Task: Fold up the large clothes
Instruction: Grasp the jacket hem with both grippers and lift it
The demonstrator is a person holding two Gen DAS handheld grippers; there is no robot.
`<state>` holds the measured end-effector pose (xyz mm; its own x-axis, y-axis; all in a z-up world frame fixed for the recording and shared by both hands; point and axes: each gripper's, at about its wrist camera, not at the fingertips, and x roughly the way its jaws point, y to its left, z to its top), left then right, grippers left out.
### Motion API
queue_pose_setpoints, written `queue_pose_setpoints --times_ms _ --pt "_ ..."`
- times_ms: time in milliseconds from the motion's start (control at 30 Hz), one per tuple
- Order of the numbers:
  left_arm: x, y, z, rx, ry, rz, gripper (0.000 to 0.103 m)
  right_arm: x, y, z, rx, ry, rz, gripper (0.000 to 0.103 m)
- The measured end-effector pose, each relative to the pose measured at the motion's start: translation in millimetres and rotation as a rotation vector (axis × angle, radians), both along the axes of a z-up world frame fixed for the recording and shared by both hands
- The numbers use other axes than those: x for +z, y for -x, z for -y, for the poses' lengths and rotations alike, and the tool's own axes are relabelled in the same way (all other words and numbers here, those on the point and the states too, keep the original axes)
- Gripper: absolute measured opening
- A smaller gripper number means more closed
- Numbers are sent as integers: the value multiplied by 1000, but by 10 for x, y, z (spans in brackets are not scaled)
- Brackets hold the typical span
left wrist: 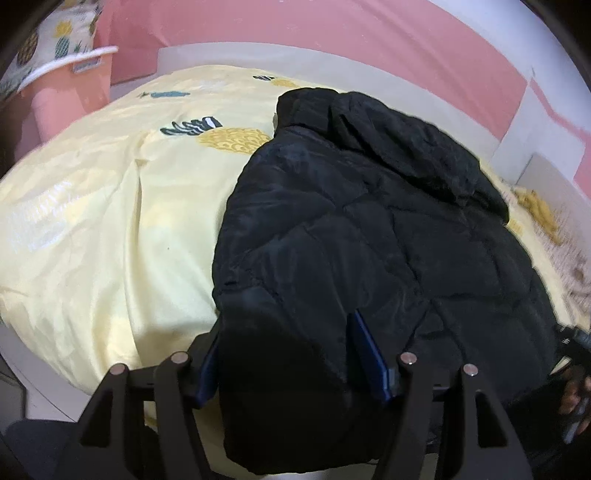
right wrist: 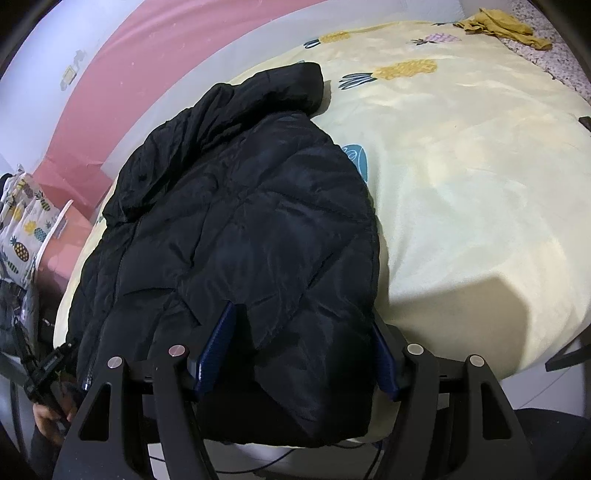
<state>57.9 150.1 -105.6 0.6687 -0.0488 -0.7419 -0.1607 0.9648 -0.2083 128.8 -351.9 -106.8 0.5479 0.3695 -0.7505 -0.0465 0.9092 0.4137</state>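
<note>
We see a black quilted jacket (left wrist: 369, 229) lying on a bed covered by a pale yellow pineapple-print sheet (left wrist: 110, 240), with its collar end toward the pink wall (left wrist: 332, 44) and its hem hanging over the near edge of the bed.

Our left hand-held gripper (left wrist: 288, 354) has its blue fingers (left wrist: 369, 362) spread apart with a thick fold of the jacket's hem between them; the fabric fills the gap, but we cannot tell whether the pads press it. Our right hand-held gripper (right wrist: 303, 350) stands the same way at the hem's other corner, its blue fingers (right wrist: 218, 347) wide apart around padded cloth, and again we cannot tell whether they clamp.

In the right wrist view, the jacket (right wrist: 236, 221) lies on the sheet (right wrist: 461, 184) nearer the pink wall (right wrist: 129, 92) than the sheet's open stretch. A crumpled mustard-yellow cloth (right wrist: 498, 22) lies at the bed's far corner, well apart from the jacket. A pink bin (left wrist: 70, 96) holding pineapple-print fabric (left wrist: 48, 40) stands beside the bed.
</note>
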Motion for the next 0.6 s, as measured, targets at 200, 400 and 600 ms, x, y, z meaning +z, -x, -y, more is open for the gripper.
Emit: queue_pose_setpoints --times_ms 200,400,600 --pt "92 -15 5 -30 5 -3 32 46 -5 -63 42 -6 -3 28" --pt "296 49 -94 -53 44 48 23 206 110 -28 67 -93 39 17" --pt "386 98 -214 -54 118 77 20 262 197 1 88 -145 44 14"
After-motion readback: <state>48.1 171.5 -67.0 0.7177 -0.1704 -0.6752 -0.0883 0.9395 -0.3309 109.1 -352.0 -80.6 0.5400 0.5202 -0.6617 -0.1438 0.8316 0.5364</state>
